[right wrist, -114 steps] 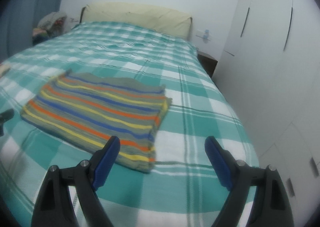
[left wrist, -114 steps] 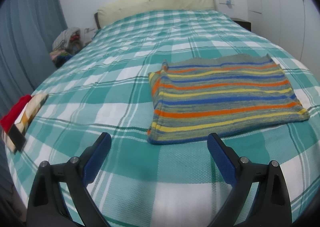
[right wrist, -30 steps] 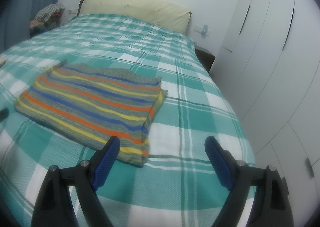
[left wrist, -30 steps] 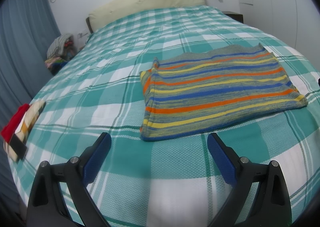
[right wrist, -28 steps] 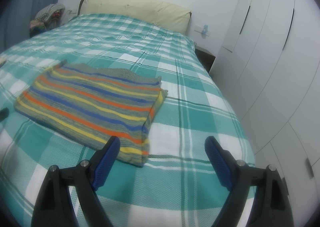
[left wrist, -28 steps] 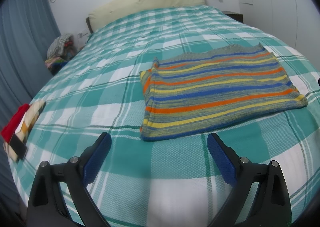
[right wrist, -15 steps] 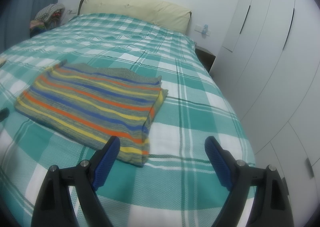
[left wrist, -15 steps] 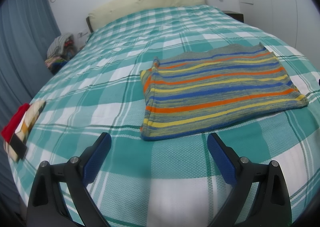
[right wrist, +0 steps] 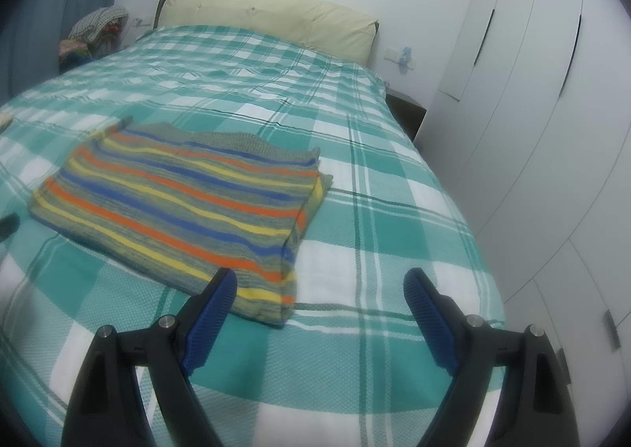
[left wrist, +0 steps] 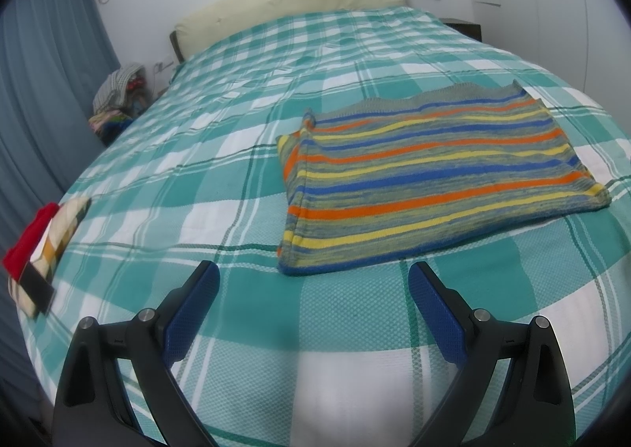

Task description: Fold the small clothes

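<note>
Both the left claw [left wrist: 313, 289] and right claw [right wrist: 320, 287] gape wide, empty, above the bed [left wrist: 236, 179]; the folded striped knit [left wrist: 434, 187] lies at one o'clock of the left claw.

The left view's rim cuts the folded stack [left wrist: 37, 254]; the far clothes pile [left wrist: 118, 100] is too small to identify.
</note>
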`<state>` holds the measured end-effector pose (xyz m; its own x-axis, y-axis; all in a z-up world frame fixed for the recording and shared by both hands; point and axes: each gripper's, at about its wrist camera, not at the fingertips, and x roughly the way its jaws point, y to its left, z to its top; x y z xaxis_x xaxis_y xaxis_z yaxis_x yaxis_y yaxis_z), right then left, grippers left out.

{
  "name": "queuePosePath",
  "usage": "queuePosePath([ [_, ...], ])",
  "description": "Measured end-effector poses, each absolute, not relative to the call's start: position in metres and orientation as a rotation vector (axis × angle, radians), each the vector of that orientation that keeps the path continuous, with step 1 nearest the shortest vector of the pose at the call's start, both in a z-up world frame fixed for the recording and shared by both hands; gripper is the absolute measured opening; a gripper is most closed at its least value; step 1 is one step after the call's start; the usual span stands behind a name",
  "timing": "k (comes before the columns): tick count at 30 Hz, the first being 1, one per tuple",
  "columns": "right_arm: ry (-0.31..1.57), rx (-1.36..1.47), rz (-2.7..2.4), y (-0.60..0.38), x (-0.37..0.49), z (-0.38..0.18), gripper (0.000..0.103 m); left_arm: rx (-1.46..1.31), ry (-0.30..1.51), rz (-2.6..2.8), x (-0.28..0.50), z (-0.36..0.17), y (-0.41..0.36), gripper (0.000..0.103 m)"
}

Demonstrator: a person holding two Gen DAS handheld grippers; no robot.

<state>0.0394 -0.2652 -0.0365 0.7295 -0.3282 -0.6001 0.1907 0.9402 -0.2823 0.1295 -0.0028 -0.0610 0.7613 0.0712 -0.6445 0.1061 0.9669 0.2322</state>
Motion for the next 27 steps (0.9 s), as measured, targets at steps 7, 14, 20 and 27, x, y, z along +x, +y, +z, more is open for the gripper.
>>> queuePosePath([
  [7,0.7,-0.208,-0.289,-0.265,0.039,-0.038,0.086,0.264,0.707,-0.019,0.13,-0.061,-0.003,0.097],
  [14,0.694,-0.18,-0.259,-0.266,0.04,-0.04,0.086,0.267,0.708,-0.021,0.13,-0.062,-0.001,0.097],
  [20,0.698,0.149,-0.143,-0.328,0.073,-0.022,0.086,0.245,0.708,-0.033,0.131,-0.059,0.006,0.097],
  [27,0.894,0.756,0.055,-0.42,0.152,-0.088,0.083,0.257,0.793,-0.357,0.122,-0.064,-0.026,0.097],
])
